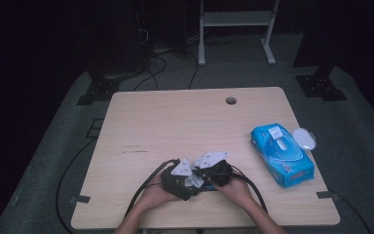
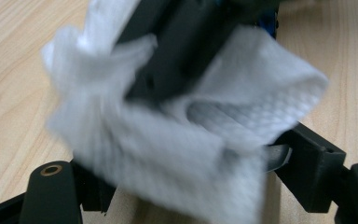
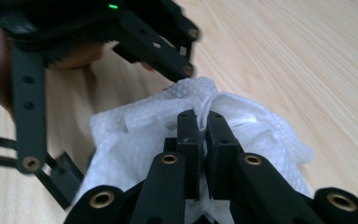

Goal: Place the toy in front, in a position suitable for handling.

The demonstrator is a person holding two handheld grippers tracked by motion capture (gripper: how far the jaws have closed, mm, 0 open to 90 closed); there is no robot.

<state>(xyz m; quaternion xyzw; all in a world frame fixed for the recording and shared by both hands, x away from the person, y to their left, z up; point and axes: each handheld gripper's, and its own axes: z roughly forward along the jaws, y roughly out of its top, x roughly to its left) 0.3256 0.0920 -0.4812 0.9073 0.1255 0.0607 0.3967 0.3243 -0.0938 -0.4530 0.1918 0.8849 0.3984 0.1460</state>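
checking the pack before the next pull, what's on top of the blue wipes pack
On the blue wipes pack a white flip lid stands open above the oval dispensing window. A white oval object lies beside it on the table, not on top. What is inside is hidden by the wrapper.

The high view is dim — the room around the table (image 1: 141,122) is almost black. In the left gripper view the white tissue (image 2: 177,140) is blurred, mostly at 9 o'clock.
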